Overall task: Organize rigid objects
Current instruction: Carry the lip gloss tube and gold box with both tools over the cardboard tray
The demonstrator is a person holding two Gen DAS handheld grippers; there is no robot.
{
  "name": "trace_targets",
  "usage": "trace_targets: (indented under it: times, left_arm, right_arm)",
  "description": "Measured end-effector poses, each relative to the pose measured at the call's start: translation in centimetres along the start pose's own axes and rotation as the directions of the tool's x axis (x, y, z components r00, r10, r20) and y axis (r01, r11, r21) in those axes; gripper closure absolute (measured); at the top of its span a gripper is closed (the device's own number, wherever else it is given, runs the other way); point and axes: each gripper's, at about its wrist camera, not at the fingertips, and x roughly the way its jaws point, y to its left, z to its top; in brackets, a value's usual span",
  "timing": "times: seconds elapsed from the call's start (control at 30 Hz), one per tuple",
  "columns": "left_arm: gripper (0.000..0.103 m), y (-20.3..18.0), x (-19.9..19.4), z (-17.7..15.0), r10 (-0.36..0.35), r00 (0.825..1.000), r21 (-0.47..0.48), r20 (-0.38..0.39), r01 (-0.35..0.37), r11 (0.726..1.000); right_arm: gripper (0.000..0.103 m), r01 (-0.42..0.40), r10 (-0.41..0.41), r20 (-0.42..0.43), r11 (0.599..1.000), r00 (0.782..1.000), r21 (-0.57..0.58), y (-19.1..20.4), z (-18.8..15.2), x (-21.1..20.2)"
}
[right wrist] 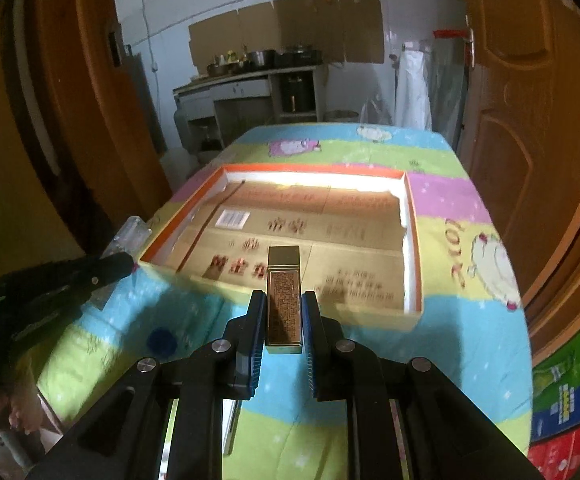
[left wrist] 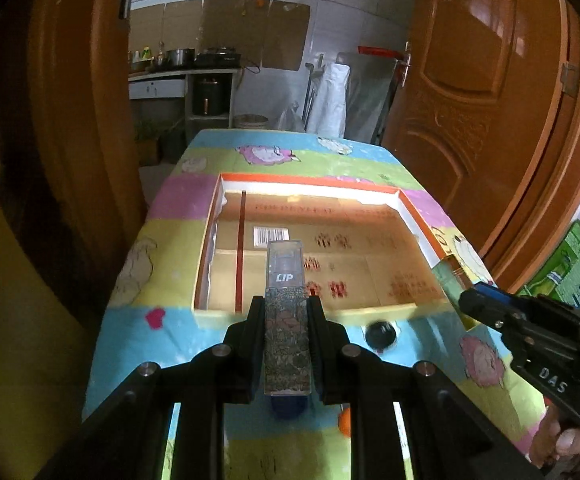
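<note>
Lipstick tubes, one per gripper: left gripper (left wrist: 286, 312) is clamped on the clear-capped patterned tube (left wrist: 286, 304), right gripper (right wrist: 284, 308) pinches the gold tube (right wrist: 284, 296), both held above the near edge of the tray (right wrist: 410, 240), which sits on the cartoon tablecloth (right wrist: 450, 360). I'd carry each past the near wall, lower flat onto the cardboard floor, side by side, then release. Mind the dark cap (left wrist: 380, 334) lying just before the tray.

Ahead of me two brown wooden doors (left wrist: 482, 92) stand open onto a kitchen. Pots (right wrist: 264, 58) sit on a counter (right wrist: 230, 84) against the white tiled wall, cardboard sheets (right wrist: 290, 28) hang above them, and a printed carton (right wrist: 574, 392) stands at my right.
</note>
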Motion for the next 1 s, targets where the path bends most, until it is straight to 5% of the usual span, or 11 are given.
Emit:
trace_targets:
  times: [0.47,1.0]
  left_arm:
    - [0.083,0.2,6.9,6.9,0.034,0.999,0.039,-0.030,-0.032,0.999]
    - [0.083,1.5,14.0,8.0,0.073,0.989,0.037,-0.132,-0.069,0.997]
  right_arm:
    - [0.085,-0.016,0.016,0.005,1.000,1.000,-0.009,-1.7,6.8,5.8]
    - [0.085,0.002,0.001,-0.103,1.000,0.995,0.031,-3.2,8.7,14.1]
